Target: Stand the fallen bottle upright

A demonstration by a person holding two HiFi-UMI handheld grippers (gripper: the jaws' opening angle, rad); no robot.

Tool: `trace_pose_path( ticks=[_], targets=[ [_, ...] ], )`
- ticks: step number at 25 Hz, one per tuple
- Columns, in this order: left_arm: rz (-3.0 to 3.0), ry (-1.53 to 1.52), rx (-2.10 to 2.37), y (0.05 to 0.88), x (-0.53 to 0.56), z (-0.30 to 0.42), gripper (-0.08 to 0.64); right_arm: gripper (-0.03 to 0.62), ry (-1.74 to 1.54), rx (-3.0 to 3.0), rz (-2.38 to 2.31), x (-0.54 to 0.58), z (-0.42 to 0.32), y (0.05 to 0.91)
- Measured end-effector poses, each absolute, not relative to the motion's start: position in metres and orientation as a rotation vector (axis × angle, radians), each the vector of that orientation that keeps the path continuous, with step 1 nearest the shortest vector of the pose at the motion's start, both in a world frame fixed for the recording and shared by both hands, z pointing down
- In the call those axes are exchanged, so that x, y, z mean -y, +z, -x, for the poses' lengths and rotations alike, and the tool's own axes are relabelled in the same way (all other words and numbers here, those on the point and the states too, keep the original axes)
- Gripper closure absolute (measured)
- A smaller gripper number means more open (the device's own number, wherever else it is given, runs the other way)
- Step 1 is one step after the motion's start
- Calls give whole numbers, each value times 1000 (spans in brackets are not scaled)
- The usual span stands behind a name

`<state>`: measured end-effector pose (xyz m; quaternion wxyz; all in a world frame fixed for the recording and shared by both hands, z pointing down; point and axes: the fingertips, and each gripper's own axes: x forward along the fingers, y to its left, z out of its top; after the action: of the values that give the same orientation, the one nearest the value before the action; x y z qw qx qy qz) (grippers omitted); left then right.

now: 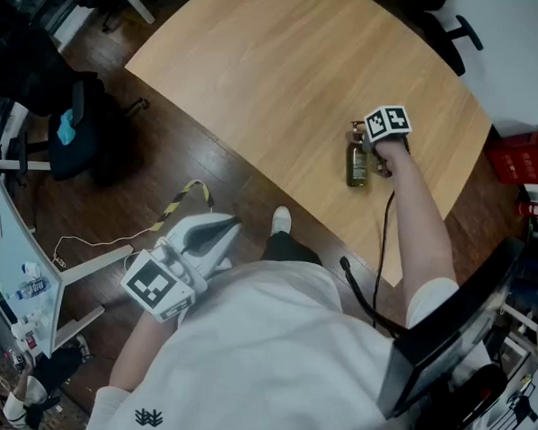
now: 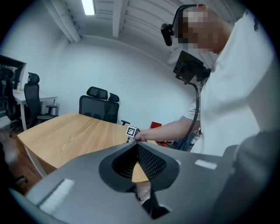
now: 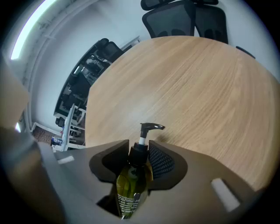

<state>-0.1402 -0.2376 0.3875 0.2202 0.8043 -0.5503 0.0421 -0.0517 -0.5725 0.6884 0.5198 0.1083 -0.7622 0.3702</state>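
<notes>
Clamping the bottle (image 3: 131, 183), the right gripper (image 3: 139, 154) hides its base from its own camera; left gripper (image 2: 136, 147) fingers (image 2: 151, 162) meet, empty.

Bottle (image 1: 357, 162) on table (image 1: 285, 85), near its right edge

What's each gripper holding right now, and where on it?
Right gripper grips the bottle by its black collar and shoulder, just under the pump. Left gripper is shut, holding nothing.

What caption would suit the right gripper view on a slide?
Right gripper closed on the neck of a green pump bottle, a light wooden table beyond.
</notes>
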Motion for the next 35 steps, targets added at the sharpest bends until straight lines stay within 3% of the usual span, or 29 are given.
trace_pose_path(
  ticks=[13, 18, 26, 27, 29, 32, 35],
  targets=[
    [-2224, 108, 1534, 378, 261, 136, 561, 462, 333, 2433, -460, 611, 108, 557],
    [-2219, 118, 1534, 376, 259, 134, 561, 465, 111, 2544, -523, 602, 113, 544],
    [-2198, 143, 1528, 378, 242, 134, 560, 457, 84, 2538, -561, 609, 126, 547],
    [-2202, 145, 1533, 378, 240, 135, 560, 440, 94, 2528, -572, 612, 125, 548],
    [-2216, 148, 1548, 377, 235, 140, 561, 328, 126, 2510, -615, 615, 122, 546],
    [-2240, 152, 1562, 380, 221, 152, 560, 273, 161, 2491, -732, 611, 107, 536],
    [-2284, 152, 1574, 377, 200, 164, 560, 267, 223, 2491, -820, 581, 86, 523]
  ],
)
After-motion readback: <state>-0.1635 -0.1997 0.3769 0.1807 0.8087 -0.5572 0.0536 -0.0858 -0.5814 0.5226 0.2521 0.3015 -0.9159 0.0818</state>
